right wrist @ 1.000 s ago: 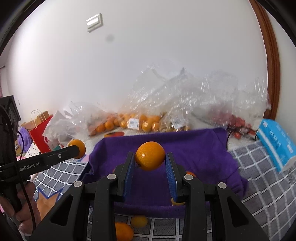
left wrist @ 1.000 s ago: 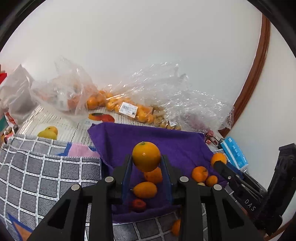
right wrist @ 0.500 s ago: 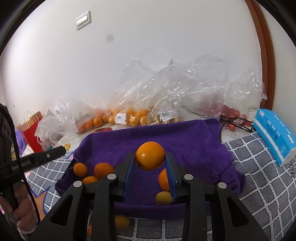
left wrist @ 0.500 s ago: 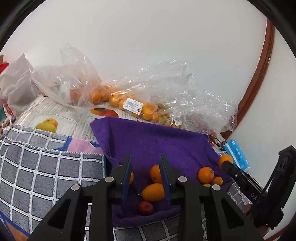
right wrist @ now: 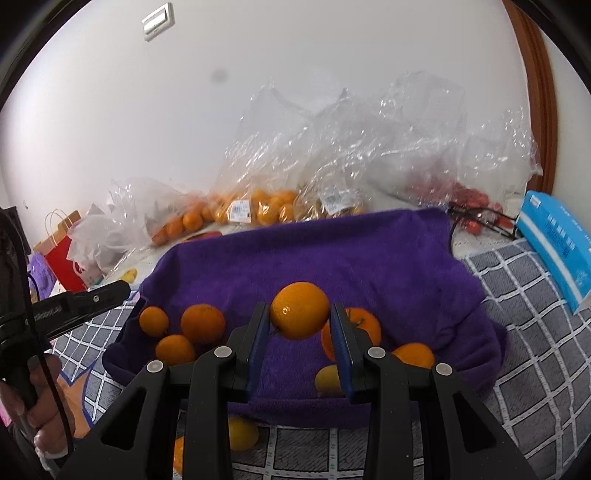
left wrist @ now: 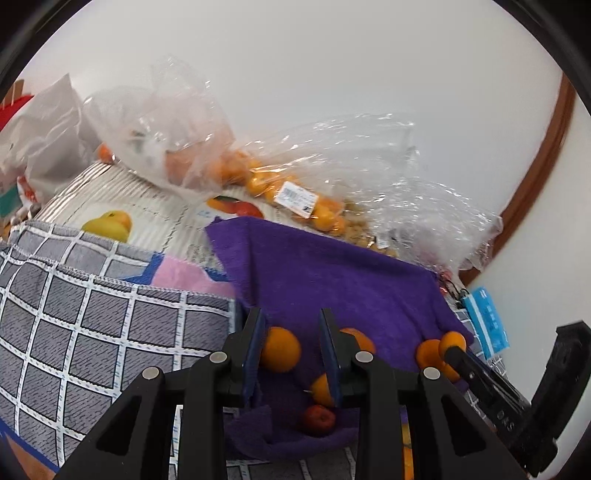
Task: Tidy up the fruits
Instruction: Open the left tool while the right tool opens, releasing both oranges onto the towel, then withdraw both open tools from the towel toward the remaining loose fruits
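Right tool (right wrist: 300,332) clamped on a large orange (right wrist: 300,310), held just above the near half of the purple towel (right wrist: 351,266). Left tool (left wrist: 291,347) parted and carrying nothing, low over the towel's near left edge, one orange (left wrist: 279,348) lying on the cloth between its blue pads (left wrist: 255,350).

From the right wrist only: three oranges grouped at the towel's left edge (right wrist: 202,323), another orange (right wrist: 364,325) behind the right pad, a smaller yellowish fruit (right wrist: 328,380) near it, a yellow fruit (right wrist: 242,432) off the cloth on the checked blanket (right wrist: 535,332), a wall switch plate (right wrist: 158,21) high on the left, and the hand (right wrist: 48,413) gripping the left tool's handle. From the left wrist only: a small red fruit (left wrist: 319,420) at the towel's near fold, a printed fruit mat (left wrist: 147,218) beyond the blanket, and the right tool's tip with its orange at far right.

Compared with a second ago: left tool no longer gripping its orange, now released onto the towel; right tool lower and nearer the cloth, same orange kept in its grip.

Clear plastic bags of oranges (right wrist: 266,206) and red fruit (right wrist: 469,195) along a white wall, a blue tissue pack (right wrist: 554,236) at right, brown door trim (right wrist: 535,92) beyond it, a red paper bag (right wrist: 61,251) far left.
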The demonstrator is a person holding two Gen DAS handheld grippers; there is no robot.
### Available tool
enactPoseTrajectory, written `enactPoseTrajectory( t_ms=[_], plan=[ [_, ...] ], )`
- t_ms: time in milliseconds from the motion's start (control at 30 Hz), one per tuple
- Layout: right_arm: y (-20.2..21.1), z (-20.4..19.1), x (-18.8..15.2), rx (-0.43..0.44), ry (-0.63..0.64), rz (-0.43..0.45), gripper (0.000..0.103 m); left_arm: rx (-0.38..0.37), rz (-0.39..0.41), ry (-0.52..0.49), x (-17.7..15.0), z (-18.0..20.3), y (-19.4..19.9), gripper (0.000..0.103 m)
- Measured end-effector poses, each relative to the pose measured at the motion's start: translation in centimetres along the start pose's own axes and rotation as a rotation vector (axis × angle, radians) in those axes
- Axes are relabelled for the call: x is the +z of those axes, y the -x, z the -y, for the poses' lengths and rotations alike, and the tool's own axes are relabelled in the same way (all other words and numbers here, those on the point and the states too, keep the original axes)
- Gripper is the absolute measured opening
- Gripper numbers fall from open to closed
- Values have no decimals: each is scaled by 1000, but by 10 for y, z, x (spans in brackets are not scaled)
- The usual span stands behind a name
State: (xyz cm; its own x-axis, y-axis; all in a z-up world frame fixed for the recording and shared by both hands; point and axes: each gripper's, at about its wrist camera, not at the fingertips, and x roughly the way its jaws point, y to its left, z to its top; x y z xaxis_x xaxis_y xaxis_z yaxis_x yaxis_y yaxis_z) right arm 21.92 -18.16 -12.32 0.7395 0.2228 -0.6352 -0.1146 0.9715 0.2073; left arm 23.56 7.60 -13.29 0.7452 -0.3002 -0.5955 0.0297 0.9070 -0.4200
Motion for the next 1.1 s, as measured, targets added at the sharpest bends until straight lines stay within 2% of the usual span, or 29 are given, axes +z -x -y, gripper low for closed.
enactPoseTrajectory(
  t_ms=[300,467,533,600,667,767,900,1033,1100],
  plan=[
    [-15,-9,-7,-8,51,-74,34,12,-16,-19,-5,2,-7,27],
    [-18,-4,-9,-10,34,-112,34,0,-21,-28,-6,5,-8,29],
    [-16,-5,-10,-19,40,-107,34,0,-25,-32,-6,5,-8,30],
    [-15,-6,-10,-28,44,-100,38,6,-35,-32,-6,6,-9,31],
    [-15,-7,-10,-38,49,-98,45,2,-32,-38,-6,7,-8,39],
    [-14,-8,-10,-46,53,-81,49,3,-5,-51,-6,10,-3,40],
    [-3,-10,-11,-43,44,-21,49,-14,24,-74,-7,15,3,40],
    [8,-17,-7,-32,67,14,49,17,55,-119,-8,23,7,40],
    [17,-19,-4,-63,65,43,49,59,66,-154,-8,31,12,40]
  ],
)
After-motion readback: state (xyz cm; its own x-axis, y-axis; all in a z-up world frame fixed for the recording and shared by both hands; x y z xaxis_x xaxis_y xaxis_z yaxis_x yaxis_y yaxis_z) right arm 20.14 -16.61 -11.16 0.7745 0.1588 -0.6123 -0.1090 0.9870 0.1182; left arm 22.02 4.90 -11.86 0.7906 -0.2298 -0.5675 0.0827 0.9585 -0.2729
